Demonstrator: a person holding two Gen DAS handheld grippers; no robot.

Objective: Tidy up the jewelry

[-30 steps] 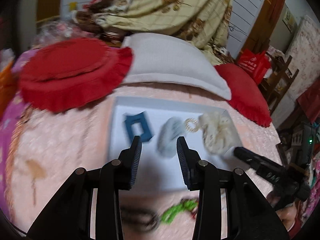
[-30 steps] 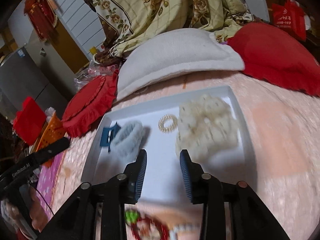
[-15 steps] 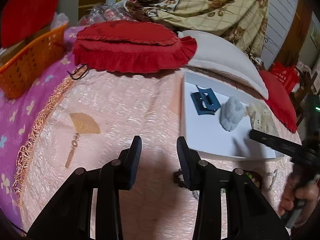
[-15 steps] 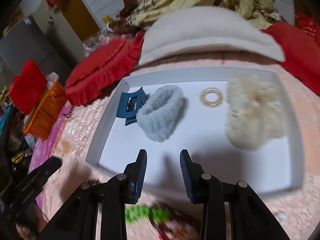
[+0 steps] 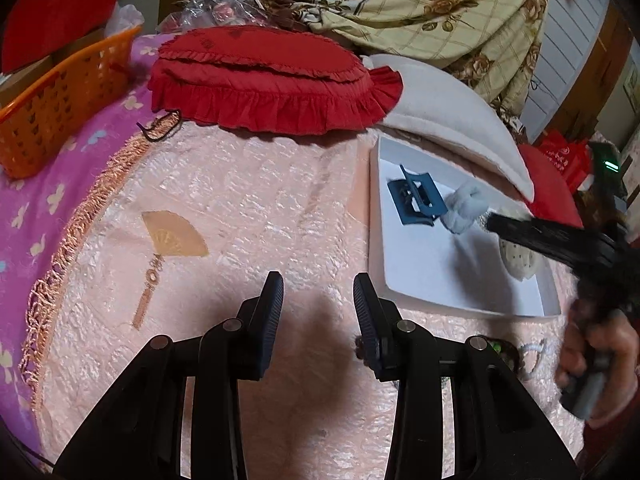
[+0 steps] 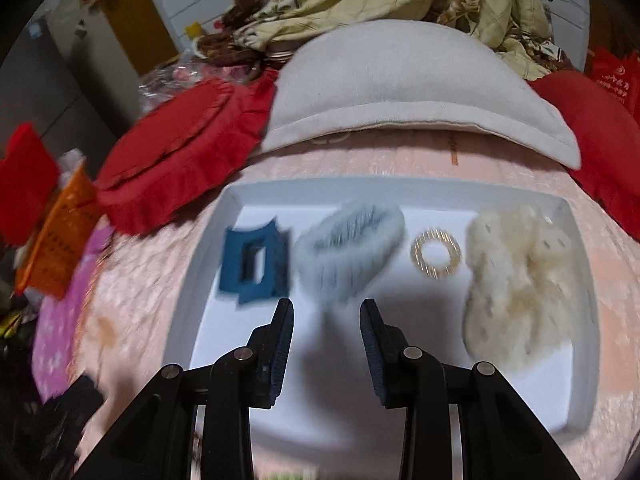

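Laid in a row inside a shallow white tray [image 6: 208, 248] on a pink bedspread: a dark blue claw clip [image 6: 254, 266] at the left end, just beside a fluffy pale blue scrunchie [image 6: 350, 248], then a small gold ring-shaped hair tie [image 6: 436, 254] lying flat, then a large cream fuzzy scrunchie [image 6: 520, 280] at the right end. Seen from the left wrist, the claw clip [image 5: 418, 200] with its teeth toward the tray's near side, touching the blue scrunchie [image 5: 464, 208].

Probably a home bedroom: pink quilted bedspread [image 5: 248, 216], red frilled cushion [image 5: 264, 76], white pillow [image 6: 408, 92], rumpled floral blanket [image 5: 452, 8].
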